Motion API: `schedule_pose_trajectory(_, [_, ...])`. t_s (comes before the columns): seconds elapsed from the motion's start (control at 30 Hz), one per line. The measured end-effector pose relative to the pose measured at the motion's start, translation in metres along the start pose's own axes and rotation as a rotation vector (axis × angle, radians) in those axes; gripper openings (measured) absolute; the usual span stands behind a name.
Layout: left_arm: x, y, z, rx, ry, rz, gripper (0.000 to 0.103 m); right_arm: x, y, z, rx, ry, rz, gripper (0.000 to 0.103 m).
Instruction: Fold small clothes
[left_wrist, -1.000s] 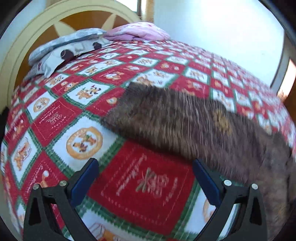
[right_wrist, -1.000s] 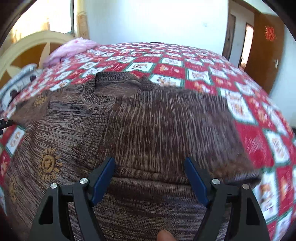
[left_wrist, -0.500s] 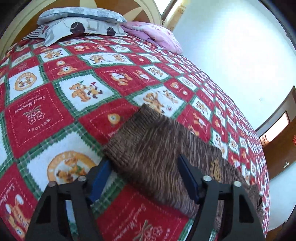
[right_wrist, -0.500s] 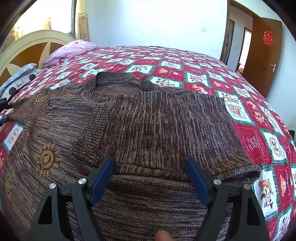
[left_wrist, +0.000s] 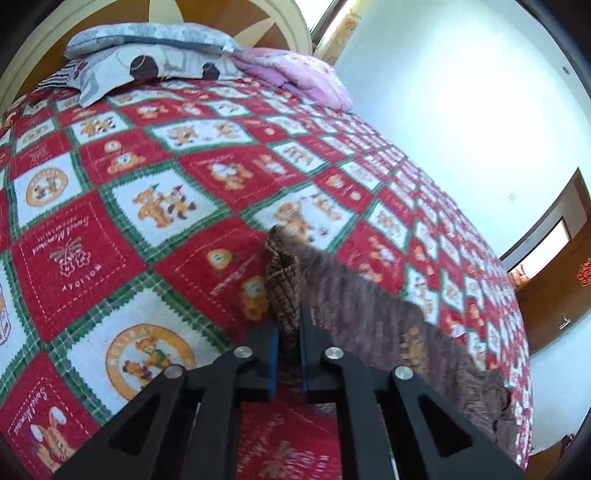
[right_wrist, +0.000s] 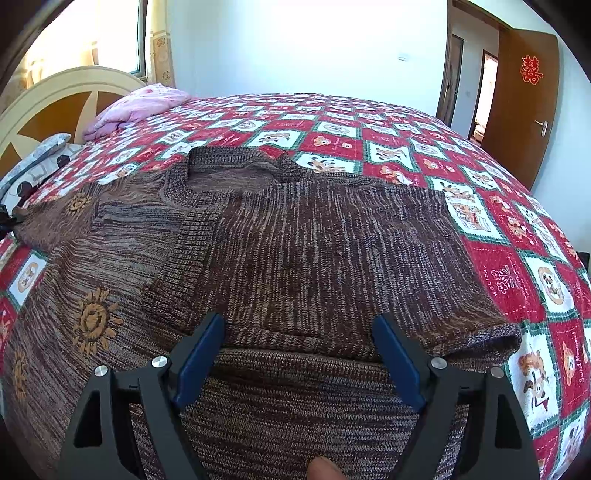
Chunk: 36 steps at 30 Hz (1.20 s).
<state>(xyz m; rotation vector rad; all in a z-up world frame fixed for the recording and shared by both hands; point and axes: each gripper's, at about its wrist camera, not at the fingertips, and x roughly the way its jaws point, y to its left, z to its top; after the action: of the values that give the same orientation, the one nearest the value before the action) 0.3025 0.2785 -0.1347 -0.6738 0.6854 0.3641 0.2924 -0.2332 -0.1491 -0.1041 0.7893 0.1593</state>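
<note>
A red, white and green patchwork bedspread printed with teddy bears (right_wrist: 509, 273) covers the whole bed, and everything else lies on it. The brown marled knit sweater with orange sun motifs (right_wrist: 295, 240) is spread across the bedspread's near part, one side already folded over the body, its ribbed collar pointing toward the far edge. At the bedspread's head end rest a grey patterned pillow (left_wrist: 147, 55) and, just beside it, a crumpled pink blanket (left_wrist: 295, 74). The left gripper (left_wrist: 287, 354) is pressed together on the ribbed cuff of the sweater's sleeve (left_wrist: 282, 291) — the cuff bunches upright between the blue pads. The right gripper (right_wrist: 297, 354) hovers spread wide over the sweater's folded body — gripping nothing.
</note>
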Motion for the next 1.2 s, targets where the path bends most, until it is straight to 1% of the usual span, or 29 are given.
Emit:
schedule_pose_trajectory(0.2, [-0.026,-0.04,0.007,0.044,-0.021,-0.117,0.009,-0.006,-0.009,0.002,0.05,-0.018,0.029,0.084])
schedule_pose_trajectory(0.3, [-0.037,-0.067,0.008,0.09,-0.021,-0.176,0.009,-0.013,-0.018,0.005,0.091,-0.05,0.038,0.084])
schedule_pose_trajectory(0.43, [-0.051,-0.103,0.004,0.152,-0.018,-0.253,0.009,-0.023,-0.027,0.009,0.128,-0.096,0.028,0.084])
schedule_pose_trajectory(0.57, [-0.061,-0.138,-0.005,0.194,-0.004,-0.328,0.009,-0.031,-0.037,0.012,0.169,-0.131,0.029,0.084])
schedule_pose_trajectory(0.7, [-0.072,-0.173,-0.024,0.229,0.018,-0.401,0.009,-0.03,-0.041,0.012,0.187,-0.133,0.023,0.084])
schedule_pose_trajectory(0.77, [-0.075,-0.194,-0.039,0.262,0.028,-0.431,0.009,-0.028,-0.044,0.012,0.196,-0.125,0.025,0.084])
schedule_pose_trajectory(0.87, [-0.075,-0.225,-0.071,0.335,0.038,-0.448,0.009,-0.026,-0.045,0.011,0.201,-0.121,0.023,0.084])
schedule_pose_trajectory(1.0, [-0.064,-0.262,-0.13,0.467,0.058,-0.435,0.009,-0.025,-0.05,0.012,0.215,-0.122,0.018,0.084])
schedule_pose_trajectory(1.1, [-0.047,-0.284,-0.183,0.603,0.058,-0.367,0.01,-0.023,-0.057,0.012,0.238,-0.119,0.01,0.084])
schedule_pose_trajectory(1.13, [-0.043,-0.288,-0.195,0.63,0.078,-0.367,0.012,-0.023,-0.06,0.012,0.246,-0.118,0.008,0.084])
schedule_pose_trajectory(1.17, [-0.037,-0.292,-0.212,0.665,0.115,-0.364,0.014,-0.022,-0.063,0.012,0.255,-0.116,0.006,0.084])
schedule_pose_trajectory(1.2, [-0.033,-0.295,-0.224,0.696,0.143,-0.36,0.019,-0.022,-0.065,0.012,0.261,-0.116,0.004,0.084])
